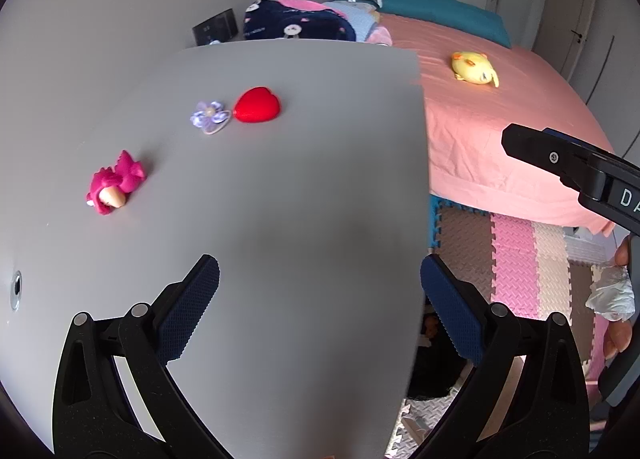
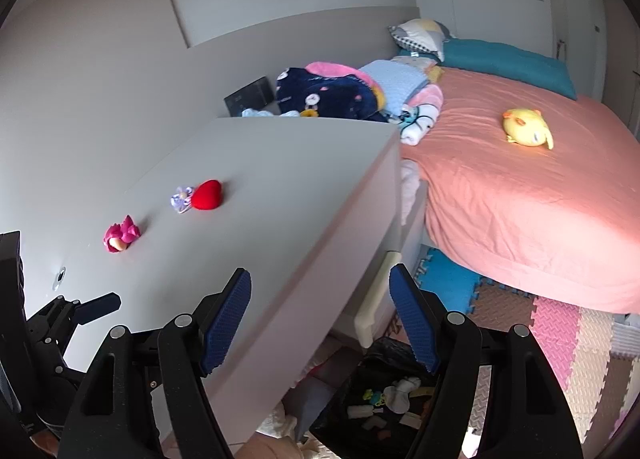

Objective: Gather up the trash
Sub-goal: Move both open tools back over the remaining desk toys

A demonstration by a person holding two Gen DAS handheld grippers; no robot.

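On the grey table point(image 1: 280, 187) three small things lay in a loose row, all well ahead of both pairs of jaws: a pink toy figure point(image 1: 114, 183) nearest, then a purple flower hair tie point(image 1: 210, 117), then a red heart point(image 1: 257, 105) touching the hair tie on its right. The left gripper point(image 1: 320, 299) hung over the table's near right edge, jaws wide apart, nothing between the blue pads; its left finger sat over the tabletop, its right finger past the edge over the foam floor mat point(image 1: 520, 259). None of the three items was near those jaws.

The right gripper point(image 2: 320, 319) was also spread wide and empty, straddling the table's corner, left finger over the top, right finger off the side. Below and just right of its jaws, on the floor beside the table, stood a black trash bag point(image 2: 384, 355) with small scraps and a white crumpled piece already inside. The pink toy, hair tie and heart lay far up-left of those jaws in that view.

In the left wrist view the right gripper's body showed at the right edge, with the person's hand point(image 1: 618, 335) on it and a crumpled whitish wad point(image 1: 612, 295) against the fingers; could not tell what the wad was.

Beyond the table, a bed point(image 2: 520, 199) with a pink sheet carried a yellow plush toy point(image 2: 528, 127) and a pile of folded clothes point(image 2: 332, 95).
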